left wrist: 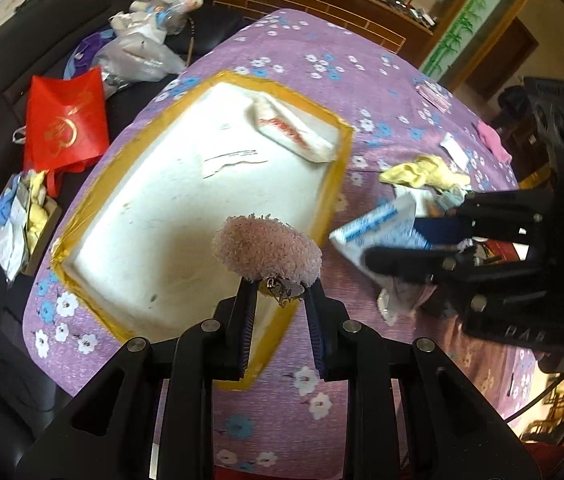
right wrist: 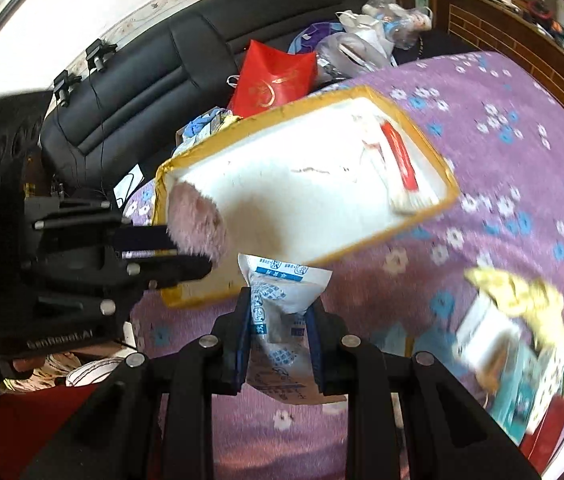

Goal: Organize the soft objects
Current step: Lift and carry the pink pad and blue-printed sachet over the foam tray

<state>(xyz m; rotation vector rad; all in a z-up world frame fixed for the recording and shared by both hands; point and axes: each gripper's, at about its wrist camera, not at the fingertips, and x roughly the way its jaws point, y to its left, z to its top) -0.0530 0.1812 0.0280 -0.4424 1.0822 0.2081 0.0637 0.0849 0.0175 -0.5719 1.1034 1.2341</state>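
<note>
My left gripper [left wrist: 278,290] is shut on the metal clasp of a fluffy pink pom-pom [left wrist: 266,252], which hangs over the near corner of a white foam box [left wrist: 170,208] with a yellow taped rim. A white packet with red print [left wrist: 294,132] lies in the box's far corner. My right gripper [right wrist: 280,300] is shut on a white and blue plastic packet [right wrist: 282,292], just outside the box's near edge [right wrist: 282,200]. In the right wrist view the left gripper [right wrist: 186,248] and pom-pom [right wrist: 198,224] are at the left. The right gripper [left wrist: 402,240] and its packet [left wrist: 382,232] show at the right of the left wrist view.
The box stands on a table with a purple flowered cloth [left wrist: 322,60]. A yellow cloth [left wrist: 422,172], a pink cloth [left wrist: 490,136] and small cartons [right wrist: 502,344] lie to the right. Behind is a black sofa [right wrist: 142,92] with a red bag [left wrist: 66,120] and plastic bags [left wrist: 142,52].
</note>
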